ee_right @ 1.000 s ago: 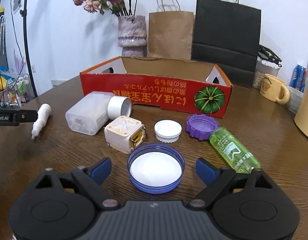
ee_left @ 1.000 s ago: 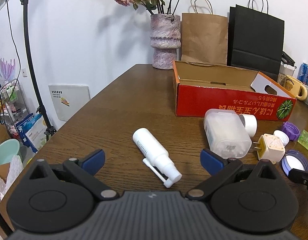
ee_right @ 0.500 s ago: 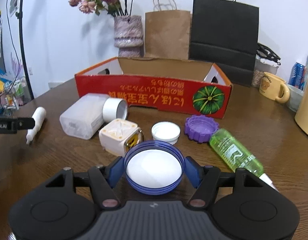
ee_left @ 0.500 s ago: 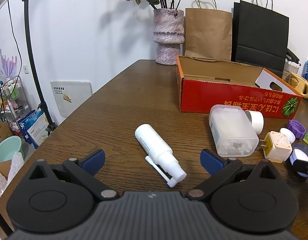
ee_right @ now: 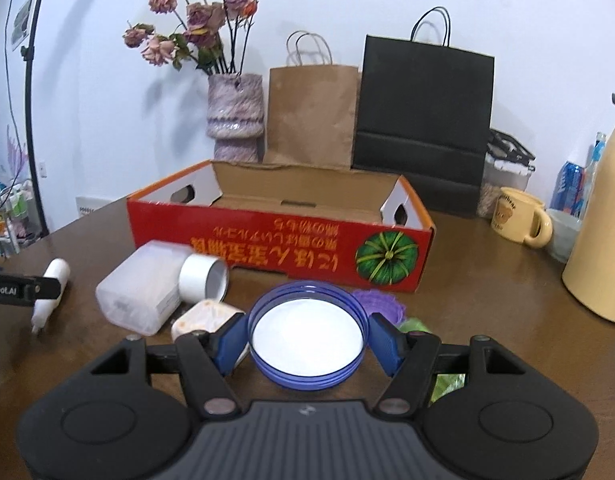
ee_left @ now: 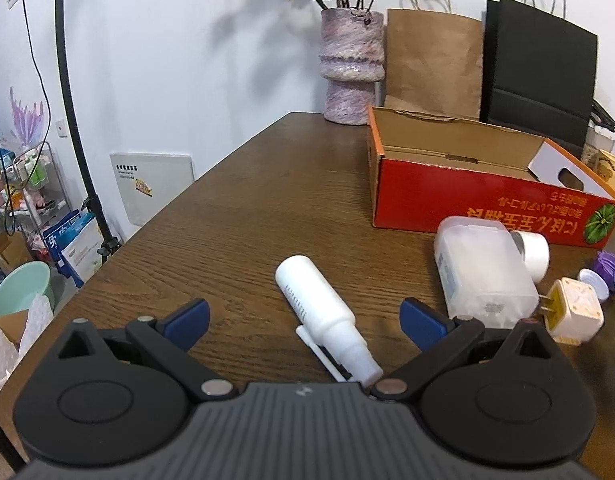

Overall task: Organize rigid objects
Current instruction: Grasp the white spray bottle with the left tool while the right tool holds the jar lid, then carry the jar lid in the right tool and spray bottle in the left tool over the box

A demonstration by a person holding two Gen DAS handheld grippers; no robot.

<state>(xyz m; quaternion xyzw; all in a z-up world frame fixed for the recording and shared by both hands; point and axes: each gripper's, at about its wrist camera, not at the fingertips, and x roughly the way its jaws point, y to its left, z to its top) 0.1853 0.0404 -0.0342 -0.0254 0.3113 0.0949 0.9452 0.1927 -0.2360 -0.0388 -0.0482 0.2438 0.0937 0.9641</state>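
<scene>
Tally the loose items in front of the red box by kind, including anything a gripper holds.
Bottles: 3 (white spray bottle, translucent bottle, green bottle)
Lids: 3 (blue lid, purple lid, small white cap)
Plug adapters: 1 (cream plug adapter)
Total: 7

Your right gripper has closed its fingers on the blue lid and lifted it off the counter.

left gripper spread wide — right gripper clamped, lifted.
</scene>
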